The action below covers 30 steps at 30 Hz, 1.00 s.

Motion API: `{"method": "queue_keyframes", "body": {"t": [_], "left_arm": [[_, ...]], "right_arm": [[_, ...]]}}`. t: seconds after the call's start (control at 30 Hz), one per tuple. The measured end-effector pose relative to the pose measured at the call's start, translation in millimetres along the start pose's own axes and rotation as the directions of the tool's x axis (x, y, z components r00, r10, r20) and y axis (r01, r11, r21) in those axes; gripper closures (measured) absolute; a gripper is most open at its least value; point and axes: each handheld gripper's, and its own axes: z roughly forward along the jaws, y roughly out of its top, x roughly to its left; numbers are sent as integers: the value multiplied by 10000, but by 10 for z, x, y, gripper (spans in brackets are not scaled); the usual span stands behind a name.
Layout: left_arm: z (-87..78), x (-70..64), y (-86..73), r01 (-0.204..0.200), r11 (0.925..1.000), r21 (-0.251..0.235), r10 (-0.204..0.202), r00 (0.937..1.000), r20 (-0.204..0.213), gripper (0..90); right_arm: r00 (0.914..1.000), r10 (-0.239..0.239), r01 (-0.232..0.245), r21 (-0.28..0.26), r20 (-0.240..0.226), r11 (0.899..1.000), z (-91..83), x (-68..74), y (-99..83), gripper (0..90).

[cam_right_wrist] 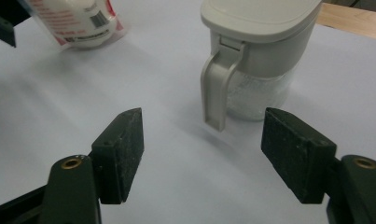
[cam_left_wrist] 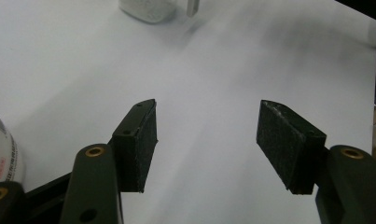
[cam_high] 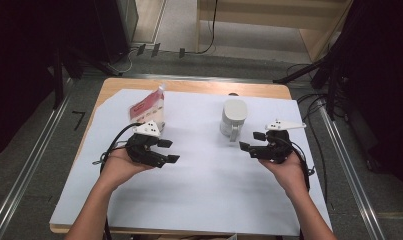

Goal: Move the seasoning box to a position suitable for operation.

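Left gripper [cam_high: 168, 150]: jaws wide apart, empty; red-white pouch [cam_high: 150, 106] just beyond it, untouched. Right gripper [cam_high: 251, 141]: jaws wide apart, empty; lidded jug [cam_right_wrist: 255, 51] directly ahead, near, handle [cam_right_wrist: 218, 86] toward jaws, apart. All on white sheet [cam_high: 199, 185].
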Motion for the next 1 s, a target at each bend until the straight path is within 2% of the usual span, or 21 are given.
{"method": "queue_keyframes", "body": {"t": [0.17, 0.2, 0.43, 0.53, 0.6, 0.63, 0.77, 0.9, 1.0], "left_arm": [[21, -18, 3, -224, 9997, -16, 224, 9995, 241, 392], [41, -22, 12, -258, 9997, -45, 260, 9991, 321, 391], [68, -45, 20, -376, 9992, 156, 370, 9987, 359, 390], [73, -35, 5, -233, 9997, 92, 229, 9991, 355, 390], [75, -31, 0, -234, 9997, 80, 231, 9991, 354, 390], [71, -28, -1, -287, 9994, 194, 281, 9991, 316, 391], [76, -28, -6, -224, 9997, 72, 221, 9991, 368, 390], [93, -26, -11, -262, 9994, 221, 253, 9989, 388, 391], [101, -29, -11, -259, 9995, 205, 250, 9989, 407, 391]], "right_arm": [[9996, 141, -140, -45, 231, 9999, 82, -23, 93, 258], [9986, 373, -373, -19, 379, 9993, 124, -40, 144, 244], [9942, 646, -649, 16, 857, 9979, 242, -56, 243, 197], [9899, 901, -914, 68, 1097, 9958, 319, -49, 291, 172], [9883, 876, -890, 52, 1250, 9960, 345, -54, 299, 163], [9853, 1029, -1041, 13, 1364, 9946, 392, -61, 320, 149], [9832, 1096, -1100, -54, 1461, 9939, 445, -64, 352, 140], [9787, 1278, -1261, -206, 1609, 9918, 524, -44, 416, 138], [9721, 1297, -1265, -291, 1952, 9915, 616, -8, 480, 129]]}}
